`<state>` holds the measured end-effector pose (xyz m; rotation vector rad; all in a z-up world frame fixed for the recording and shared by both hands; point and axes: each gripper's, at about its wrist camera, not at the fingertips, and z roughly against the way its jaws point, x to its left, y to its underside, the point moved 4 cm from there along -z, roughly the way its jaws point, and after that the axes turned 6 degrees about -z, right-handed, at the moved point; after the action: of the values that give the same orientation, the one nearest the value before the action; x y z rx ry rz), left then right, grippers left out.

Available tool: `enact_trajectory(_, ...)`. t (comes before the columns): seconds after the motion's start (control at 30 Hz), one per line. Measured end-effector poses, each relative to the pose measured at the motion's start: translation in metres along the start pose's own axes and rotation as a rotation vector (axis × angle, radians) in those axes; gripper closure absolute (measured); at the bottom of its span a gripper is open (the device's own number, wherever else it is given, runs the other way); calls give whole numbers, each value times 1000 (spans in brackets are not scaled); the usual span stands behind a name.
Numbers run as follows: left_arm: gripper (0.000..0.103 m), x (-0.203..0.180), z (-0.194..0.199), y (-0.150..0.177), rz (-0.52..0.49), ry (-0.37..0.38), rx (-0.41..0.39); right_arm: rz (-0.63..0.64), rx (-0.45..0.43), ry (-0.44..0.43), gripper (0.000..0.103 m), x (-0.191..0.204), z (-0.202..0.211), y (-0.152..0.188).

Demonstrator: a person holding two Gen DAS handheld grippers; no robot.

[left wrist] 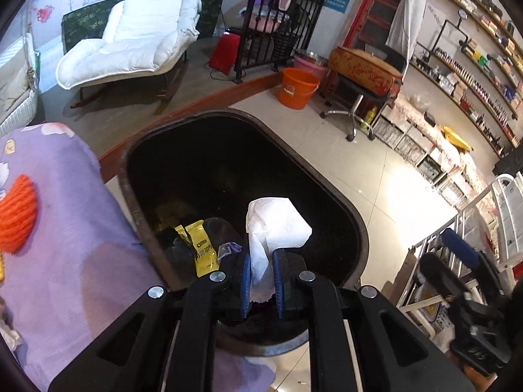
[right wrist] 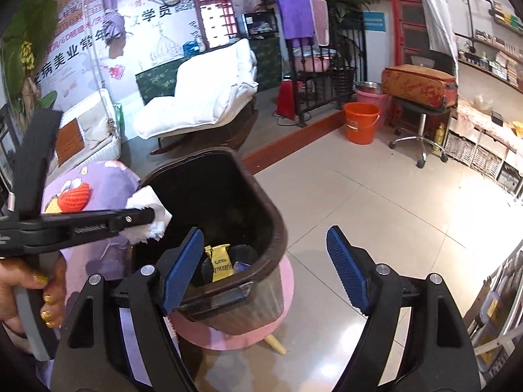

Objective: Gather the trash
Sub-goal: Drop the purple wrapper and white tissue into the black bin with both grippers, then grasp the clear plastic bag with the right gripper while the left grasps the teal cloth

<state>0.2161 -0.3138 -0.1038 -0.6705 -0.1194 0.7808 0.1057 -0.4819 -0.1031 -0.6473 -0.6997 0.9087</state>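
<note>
A dark brown trash bin (left wrist: 126, 176) stands open below me, with a yellow snack wrapper (left wrist: 202, 251) and dark scraps at its bottom. My left gripper (left wrist: 262, 254) hangs over the bin's near side, its blue pads shut on a crumpled white tissue (left wrist: 274, 225) that sticks up between them. In the right wrist view the same left gripper (right wrist: 147, 217) reaches in from the left with the tissue (right wrist: 153, 228) over the bin's rim (right wrist: 264, 196). My right gripper (right wrist: 264, 232) is wide open and holds nothing; the yellow wrapper (right wrist: 220, 261) shows beyond its left finger.
The bin sits on a pink round stool (right wrist: 228, 336) beside a purple patterned cloth (left wrist: 65, 212). An orange bucket (left wrist: 297, 88), a white lounge chair (left wrist: 137, 39) and a wheeled stool bearing a suitcase (left wrist: 362, 68) stand farther off. Shelves line the right wall.
</note>
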Motion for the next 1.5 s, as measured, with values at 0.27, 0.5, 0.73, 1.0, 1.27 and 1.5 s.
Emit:
enact_trajectory(0.27, 27, -2, 1, 0, -35, -35, -27, -43, -10, 46, 19, -24, 2, -3)
enact_trajectory(0.5, 20, 5, 42, 15, -47, -101, -114, -30, 6, 11, 19, -14, -2, -2)
enact_trajectory(0.73, 13, 28, 100, 39, -21, -192, -213, 36, 40, -91, 19, 36, -6, 3)
enact_trajectory(1.0, 12, 59, 152, 75, 61, -291, -264, 159, 103, -297, 19, 123, -1, 15)
enact_trajectory(1.27, 12, 114, 208, 128, 204, -466, -303, 298, 170, -461, 19, 211, 5, 38)
enact_trajectory(1.5, 12, 170, 241, 186, 340, -604, -257, 421, 250, -658, 19, 310, 21, 65)
